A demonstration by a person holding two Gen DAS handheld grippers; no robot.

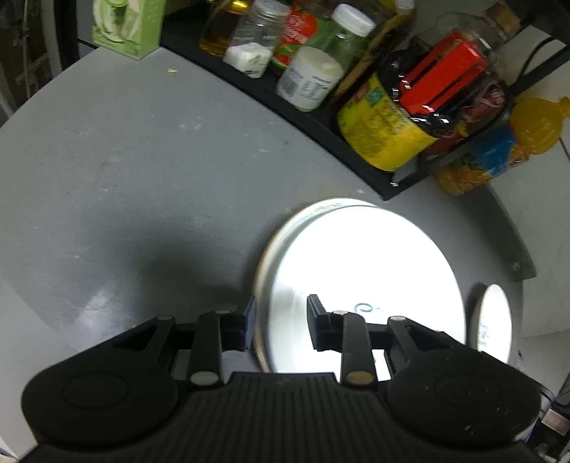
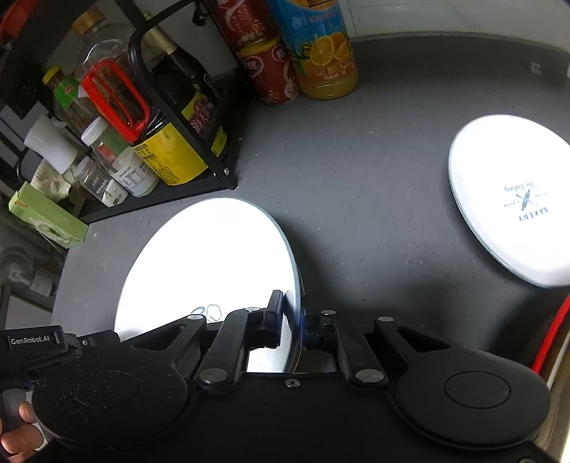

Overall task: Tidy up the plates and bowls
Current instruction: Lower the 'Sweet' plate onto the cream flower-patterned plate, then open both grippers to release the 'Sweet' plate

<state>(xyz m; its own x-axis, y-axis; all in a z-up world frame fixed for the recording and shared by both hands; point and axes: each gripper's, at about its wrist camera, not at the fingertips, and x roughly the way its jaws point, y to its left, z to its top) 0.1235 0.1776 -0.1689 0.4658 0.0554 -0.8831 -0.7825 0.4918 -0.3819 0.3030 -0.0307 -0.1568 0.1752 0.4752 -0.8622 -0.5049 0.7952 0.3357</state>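
A large white plate (image 1: 367, 281) lies on the grey counter (image 1: 142, 178), its glare washing out detail; a second rim shows just under it. My left gripper (image 1: 281, 322) straddles the plate's left rim with a gap between its fingers. In the right wrist view the same plate (image 2: 210, 263) has its right rim pinched between the fingers of my right gripper (image 2: 293, 322). A second white dish with "BAKERY" print (image 2: 513, 199) rests on the counter to the right, also visible in the left wrist view (image 1: 493, 320).
A black rack (image 1: 320, 121) of bottles, jars and a yellow tin (image 1: 381, 135) stands behind the plate. An orange juice bottle (image 2: 320, 46) and red cans (image 2: 267, 67) stand beside it. A green box (image 1: 124, 25) sits at the far left.
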